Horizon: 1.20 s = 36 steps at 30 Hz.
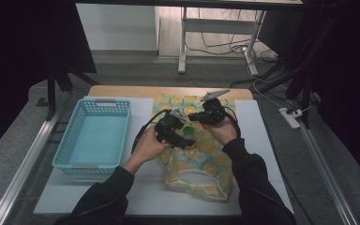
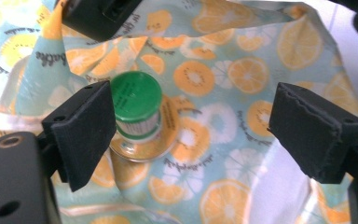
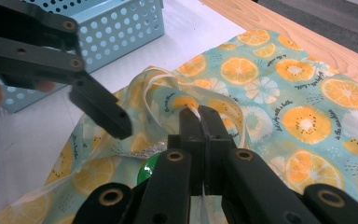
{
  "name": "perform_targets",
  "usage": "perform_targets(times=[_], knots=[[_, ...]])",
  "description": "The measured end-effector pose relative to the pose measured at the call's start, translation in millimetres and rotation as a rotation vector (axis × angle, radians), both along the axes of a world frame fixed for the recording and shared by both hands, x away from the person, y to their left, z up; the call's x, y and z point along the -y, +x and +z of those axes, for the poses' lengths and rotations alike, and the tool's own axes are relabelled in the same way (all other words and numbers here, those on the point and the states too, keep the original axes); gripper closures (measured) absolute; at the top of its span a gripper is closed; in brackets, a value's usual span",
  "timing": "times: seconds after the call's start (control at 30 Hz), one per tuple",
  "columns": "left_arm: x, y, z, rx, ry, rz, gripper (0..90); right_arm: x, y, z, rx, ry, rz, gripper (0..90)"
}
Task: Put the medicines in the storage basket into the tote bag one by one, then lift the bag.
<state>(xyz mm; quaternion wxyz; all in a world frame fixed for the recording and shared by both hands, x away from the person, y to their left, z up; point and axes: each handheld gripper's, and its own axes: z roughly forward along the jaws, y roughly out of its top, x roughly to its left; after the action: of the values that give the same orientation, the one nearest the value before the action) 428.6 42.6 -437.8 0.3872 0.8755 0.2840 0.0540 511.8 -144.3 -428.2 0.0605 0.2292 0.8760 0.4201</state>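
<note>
Here, the left tongs (image 2: 189, 133) stand wide open over a green-capped bottle (image 2: 137, 109), gripping nothing; one pad (image 2: 81, 133) sits just beside the cap while the other is well apart. No earlier frame bears on how the jaws came to this width. The right tongs (image 3: 200, 123) are pressed fully together on a fold of the fruit-print cloth bag (image 3: 279, 93), pinching its white-trimmed rim (image 3: 156, 77) and holding it lifted so the mouth gapes.

The bottle lies among the bag's folds near that mouth, its cap towards the left tongs' camera; whether it rests inside the bag or on top of the cloth cannot be told. It looks small, light and rigid, with a smooth side likely to slip, so the ribbed cap or the neck seems the surest place to take hold. The bag is thin, limp cloth that will sag wherever it is let go; its hemmed rim is the natural grip.

Beyond the hands, a light-blue perforated basket (image 1: 93, 136) stands empty on the white surface (image 1: 262, 140), left of the bag.
</note>
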Motion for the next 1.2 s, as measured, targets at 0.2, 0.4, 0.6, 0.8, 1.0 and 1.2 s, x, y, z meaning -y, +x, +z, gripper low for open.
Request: perform_targets(times=[0.2,0.4,0.6,0.8,1.0,1.2], knots=[[-3.7,-11.0,2.2,-0.009,-0.023,-0.018,6.1,1.4,0.2,-0.9,-0.002,0.000,-0.001,90.0],[-5.5,-23.5,0.8,-0.014,-0.042,-0.055,3.0,1.5,-0.6,-1.6,0.000,-0.001,0.000,90.0],[-6.2,-34.0,-3.3,-0.019,-0.040,-0.090,2.2,2.1,-1.8,-1.7,-0.004,0.002,-0.001,90.0],[-9.0,-44.7,-8.1,-0.015,-0.061,-0.084,0.1,2.1,-3.0,-1.7,-0.004,0.004,0.003,90.0],[-12.0,-52.9,-11.3,-0.016,-0.053,-0.068,0.0,2.4,-4.1,-0.7,-0.001,0.005,0.005,90.0],[-12.4,-60.6,-16.2,-0.008,-0.044,-0.068,0.7,1.8,-5.1,-1.0,-0.003,0.003,0.007,90.0]])
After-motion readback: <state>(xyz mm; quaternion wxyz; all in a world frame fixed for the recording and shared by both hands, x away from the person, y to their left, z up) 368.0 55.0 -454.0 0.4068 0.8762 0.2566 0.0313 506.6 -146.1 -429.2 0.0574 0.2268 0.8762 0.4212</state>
